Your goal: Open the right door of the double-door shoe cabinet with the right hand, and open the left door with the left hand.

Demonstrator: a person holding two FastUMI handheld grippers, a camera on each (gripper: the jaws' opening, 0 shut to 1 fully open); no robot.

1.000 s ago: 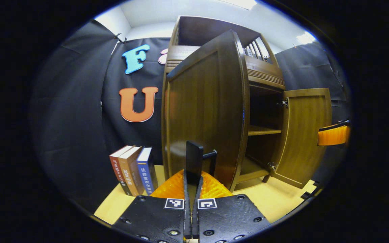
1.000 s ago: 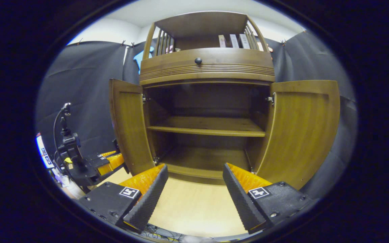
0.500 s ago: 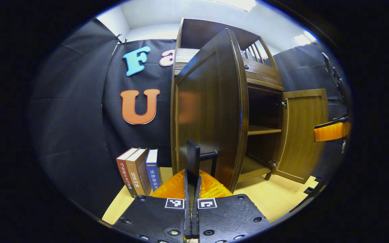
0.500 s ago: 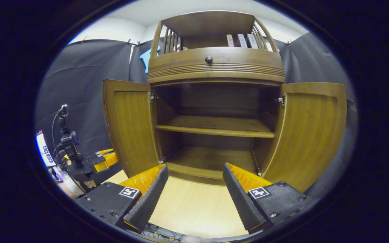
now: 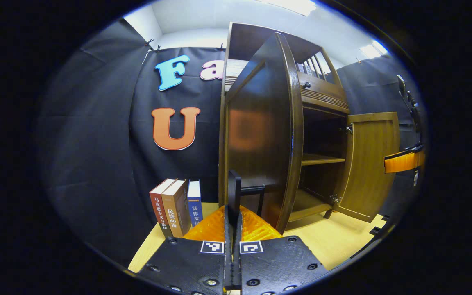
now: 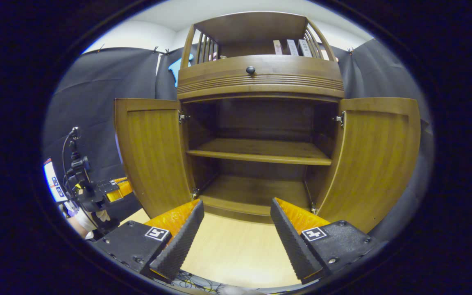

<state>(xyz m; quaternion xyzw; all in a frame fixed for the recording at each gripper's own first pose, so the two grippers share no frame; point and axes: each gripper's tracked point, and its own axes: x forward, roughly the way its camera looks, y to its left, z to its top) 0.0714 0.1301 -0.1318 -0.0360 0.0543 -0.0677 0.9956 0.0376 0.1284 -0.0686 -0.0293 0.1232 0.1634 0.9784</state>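
Both doors of the shoe cabinet (image 6: 260,78) stand wide open on the pale worktop (image 6: 236,254), the left door (image 6: 150,155) and right door (image 6: 371,159) swung out to either side. The left gripper (image 5: 233,205) has its jaws clamped on the left door's handle (image 5: 250,190) (books (image 5: 176,207) stand just beside), while the right gripper (image 6: 236,229) hovers before the shelves, jaws apart

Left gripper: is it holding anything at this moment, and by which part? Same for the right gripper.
The left gripper is shut on the left door's handle. The right gripper is open and holds nothing.
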